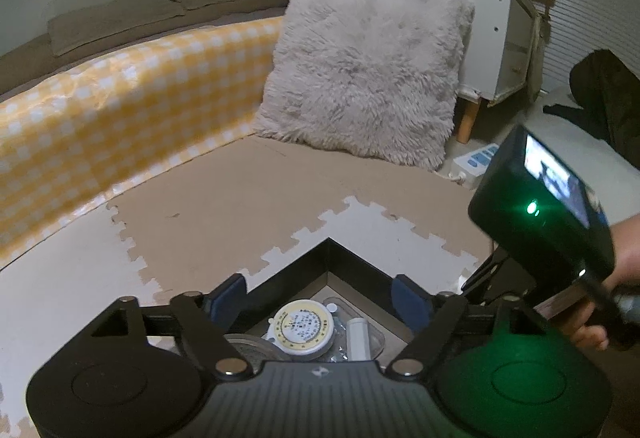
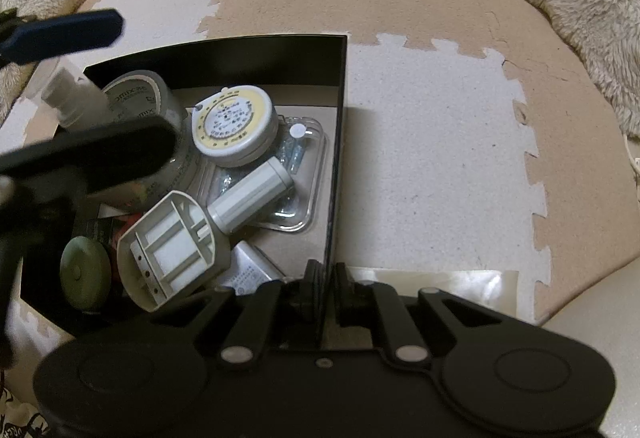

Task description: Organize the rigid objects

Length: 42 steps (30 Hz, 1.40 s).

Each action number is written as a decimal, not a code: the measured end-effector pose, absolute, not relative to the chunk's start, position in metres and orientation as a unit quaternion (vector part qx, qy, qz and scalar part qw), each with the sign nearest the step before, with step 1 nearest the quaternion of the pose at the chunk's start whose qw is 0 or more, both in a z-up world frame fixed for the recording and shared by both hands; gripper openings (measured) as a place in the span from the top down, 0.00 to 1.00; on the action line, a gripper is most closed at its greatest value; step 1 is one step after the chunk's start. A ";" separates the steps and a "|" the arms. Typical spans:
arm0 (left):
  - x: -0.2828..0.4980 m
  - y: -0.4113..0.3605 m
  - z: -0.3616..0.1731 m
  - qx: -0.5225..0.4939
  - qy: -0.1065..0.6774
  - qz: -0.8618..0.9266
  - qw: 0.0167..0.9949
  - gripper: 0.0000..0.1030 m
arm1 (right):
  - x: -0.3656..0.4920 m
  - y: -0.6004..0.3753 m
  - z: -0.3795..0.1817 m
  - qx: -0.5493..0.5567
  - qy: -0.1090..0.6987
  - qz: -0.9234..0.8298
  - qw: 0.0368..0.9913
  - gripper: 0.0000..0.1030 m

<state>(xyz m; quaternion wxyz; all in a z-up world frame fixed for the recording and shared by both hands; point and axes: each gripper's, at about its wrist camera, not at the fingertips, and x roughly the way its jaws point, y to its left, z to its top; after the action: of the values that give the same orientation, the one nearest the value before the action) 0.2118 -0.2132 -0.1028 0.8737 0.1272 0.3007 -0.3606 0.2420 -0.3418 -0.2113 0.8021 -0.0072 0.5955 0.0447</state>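
Your right gripper [image 2: 326, 288] is pinched on the right wall of the black box [image 2: 338, 141], one finger inside and one outside. Your left gripper [image 1: 320, 302] hovers over the box with its blue pads spread wide and nothing between them. The box sits on the foam floor mat [image 2: 420, 157] and holds a round yellow-rimmed case [image 2: 234, 125], a grey tube [image 2: 252, 197], a tape roll [image 2: 140, 97] and a clear plastic pack [image 2: 304, 165].
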 end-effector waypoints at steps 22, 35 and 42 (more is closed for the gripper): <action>0.169 -0.157 -0.045 0.057 0.332 -0.292 0.895 0.00 | 0.221 -0.332 -0.164 0.010 0.555 0.026 0.832 0.65; 0.126 -0.101 -0.015 0.007 0.316 -0.236 0.919 0.00 | 0.163 -0.330 -0.082 0.055 0.481 -0.014 0.875 0.47; 0.095 -0.085 -0.004 0.003 0.311 -0.222 0.924 0.00 | 0.118 -0.315 -0.048 0.047 0.435 -0.011 0.899 0.29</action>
<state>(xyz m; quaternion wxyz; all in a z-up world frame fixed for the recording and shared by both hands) 0.0953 -0.0846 -0.0043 0.9241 0.0030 0.3110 -0.2221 0.1183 -0.3147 -0.0484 0.8992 0.0468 0.4348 -0.0114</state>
